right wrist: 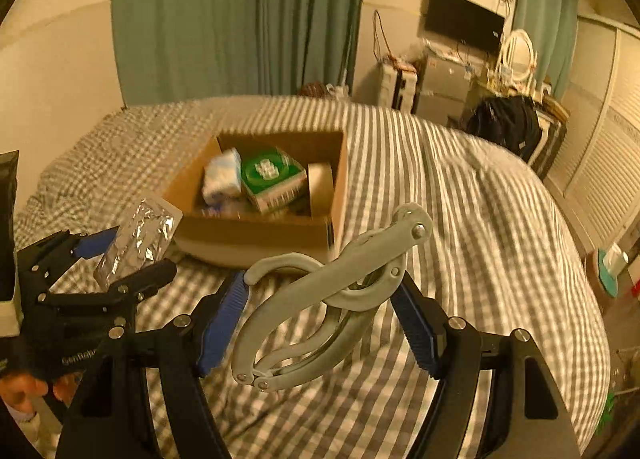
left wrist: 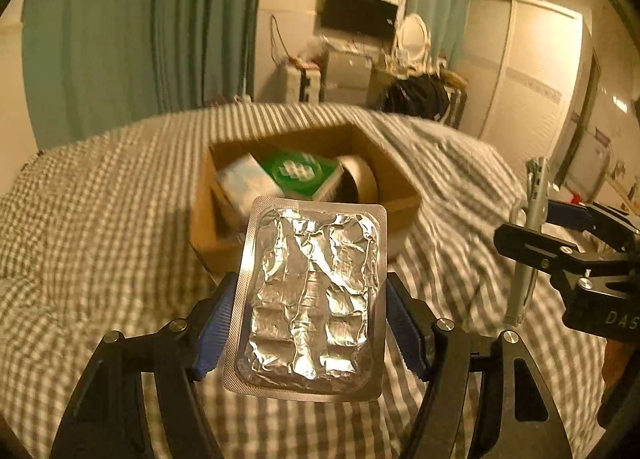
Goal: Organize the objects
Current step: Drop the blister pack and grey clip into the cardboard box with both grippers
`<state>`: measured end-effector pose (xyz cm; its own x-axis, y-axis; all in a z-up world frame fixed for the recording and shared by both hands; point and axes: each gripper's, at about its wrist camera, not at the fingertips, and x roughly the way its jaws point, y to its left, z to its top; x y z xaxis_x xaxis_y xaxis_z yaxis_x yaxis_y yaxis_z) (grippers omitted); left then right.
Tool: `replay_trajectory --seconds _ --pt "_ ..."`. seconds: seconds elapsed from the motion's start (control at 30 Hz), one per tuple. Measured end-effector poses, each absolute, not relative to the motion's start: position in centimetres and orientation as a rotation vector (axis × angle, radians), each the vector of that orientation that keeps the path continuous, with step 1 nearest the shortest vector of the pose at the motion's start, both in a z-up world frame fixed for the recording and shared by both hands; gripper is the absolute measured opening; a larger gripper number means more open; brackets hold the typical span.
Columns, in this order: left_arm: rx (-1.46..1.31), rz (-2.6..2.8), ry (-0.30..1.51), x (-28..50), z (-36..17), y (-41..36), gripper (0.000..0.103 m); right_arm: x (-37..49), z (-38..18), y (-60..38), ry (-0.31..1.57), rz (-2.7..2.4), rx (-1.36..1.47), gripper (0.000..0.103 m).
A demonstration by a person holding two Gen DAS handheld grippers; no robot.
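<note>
The left claw (left wrist: 310, 313) is closed on the long edges of a foil blister pack (left wrist: 312, 299), held foil side up above the checked bed (left wrist: 100, 243). Ahead of it and just beyond the pack's far edge sits an open cardboard box (left wrist: 400, 215) holding a green box (left wrist: 300, 173), a white packet (left wrist: 244, 183) and a tape roll (left wrist: 362, 179). The right claw (right wrist: 320, 311) clamps a folded grey plastic hanger (right wrist: 320, 299), with the same box ahead and slightly left

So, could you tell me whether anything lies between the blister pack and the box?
Nothing visible does. The left gripper holds the blister pack just short of the open box, with only bedding between them; the box is already partly filled.
</note>
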<state>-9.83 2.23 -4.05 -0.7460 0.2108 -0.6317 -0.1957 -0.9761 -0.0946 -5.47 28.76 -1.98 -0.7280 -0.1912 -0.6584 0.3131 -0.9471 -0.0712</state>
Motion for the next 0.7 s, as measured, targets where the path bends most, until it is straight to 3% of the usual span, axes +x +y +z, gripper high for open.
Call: replay_trajectory --seconds 0.33,0.7 --pt "-0.919 2.861 -0.033 -15.1 0.1 0.1 0.072 -12.1 1.5 26.0 0.249 -2.687 0.853 0.073" --pt "-1.015 2.827 0.03 -22.0 -3.5 1.3 0.072 -20.3 -2.8 22.8 0.316 -2.65 0.955 0.073"
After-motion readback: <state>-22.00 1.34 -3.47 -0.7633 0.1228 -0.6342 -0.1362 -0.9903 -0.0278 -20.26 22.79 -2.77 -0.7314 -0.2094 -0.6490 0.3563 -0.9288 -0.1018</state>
